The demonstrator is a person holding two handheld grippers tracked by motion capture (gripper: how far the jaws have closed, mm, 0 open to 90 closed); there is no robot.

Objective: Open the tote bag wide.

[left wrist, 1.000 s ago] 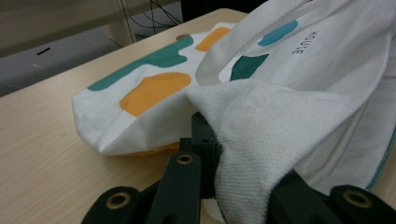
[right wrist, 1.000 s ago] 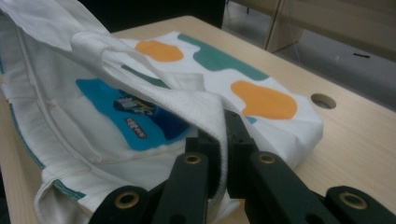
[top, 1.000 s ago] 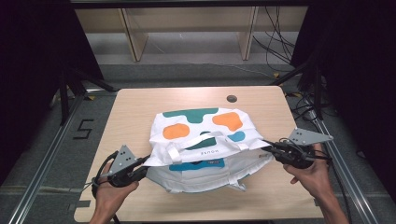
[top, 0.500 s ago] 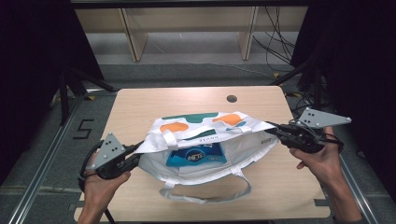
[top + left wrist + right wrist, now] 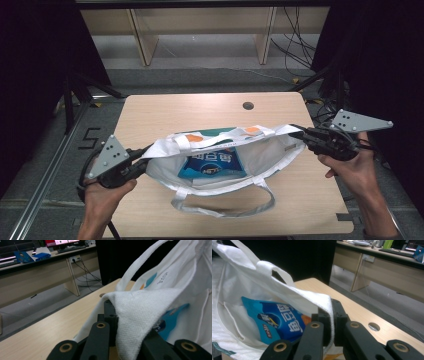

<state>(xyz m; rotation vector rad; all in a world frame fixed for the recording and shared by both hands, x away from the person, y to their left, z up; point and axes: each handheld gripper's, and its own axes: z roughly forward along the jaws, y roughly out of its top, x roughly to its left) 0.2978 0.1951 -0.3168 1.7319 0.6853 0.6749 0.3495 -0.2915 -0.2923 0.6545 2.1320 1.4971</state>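
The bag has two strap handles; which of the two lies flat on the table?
The near handle, the loop on the person's side of the white bag. The far handle is lifted with the rim.

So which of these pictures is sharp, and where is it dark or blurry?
High view: the wooden table is evenly lit and fairly sharp, while the room around it falls into black. Left gripper view: the white tote bag hem is crisp, but the near jaws and far desks are soft. Right gripper view: the blue snack packet reads clearly against a dark background.
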